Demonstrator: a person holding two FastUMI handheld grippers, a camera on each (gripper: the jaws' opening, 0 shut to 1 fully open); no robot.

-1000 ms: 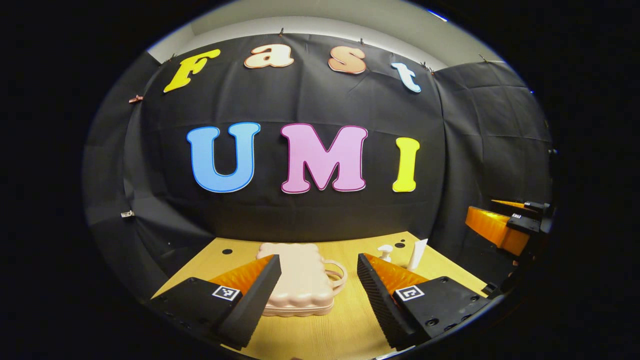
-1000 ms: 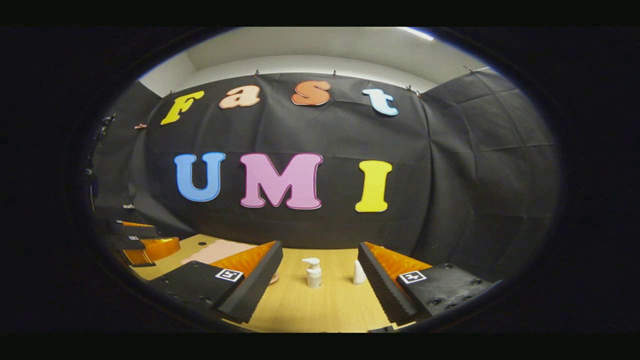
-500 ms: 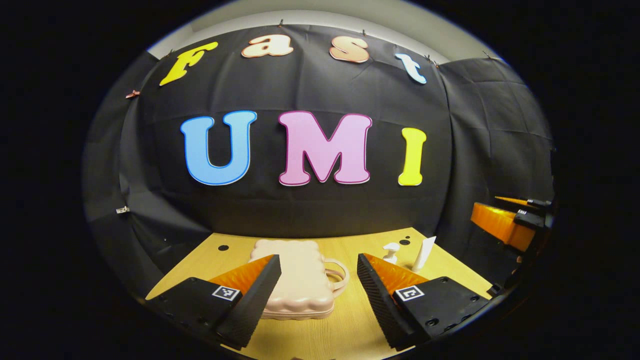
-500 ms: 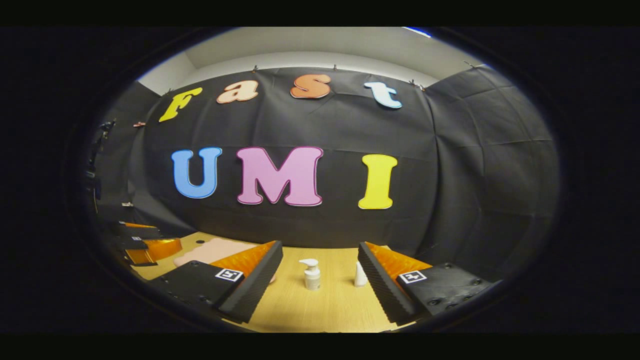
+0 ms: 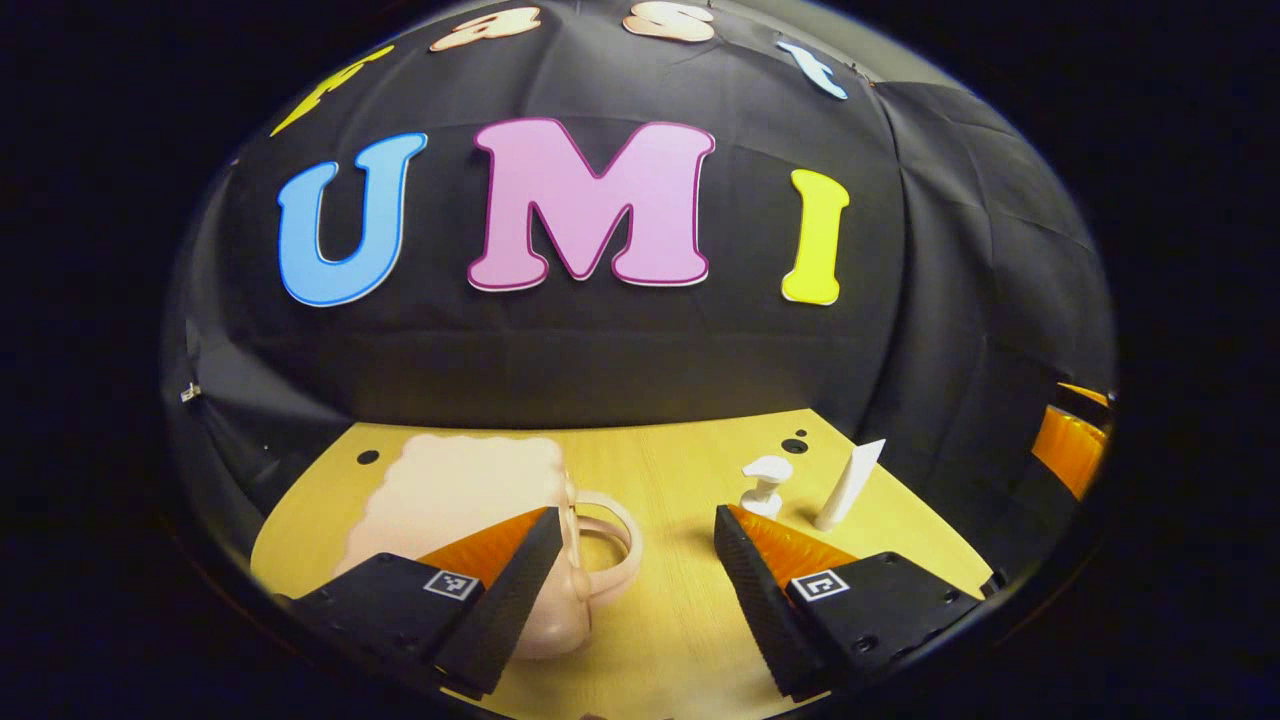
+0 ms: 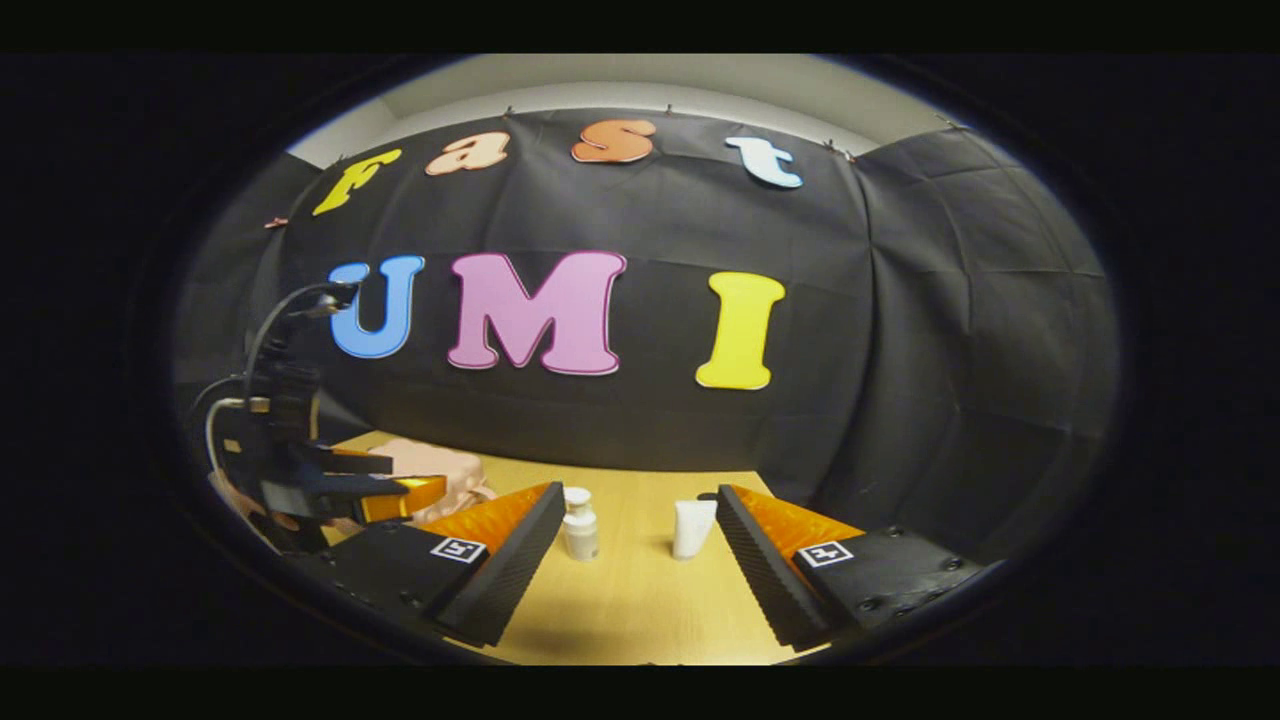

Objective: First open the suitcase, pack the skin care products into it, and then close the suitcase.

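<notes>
Left claw (image 5: 635,560) spread, right claw (image 6: 640,540) spread, 1 closed suitcase (image 5: 460,490), 1 pump bottle (image 6: 579,523), 1 tube (image 6: 692,528)

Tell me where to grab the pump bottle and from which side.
Grip the pump bottle around its round body, below the pump head, coming in level from the front with the right gripper. It stands upright on the table, apart from the white tube beside it, and the open jaws already face it.
</notes>
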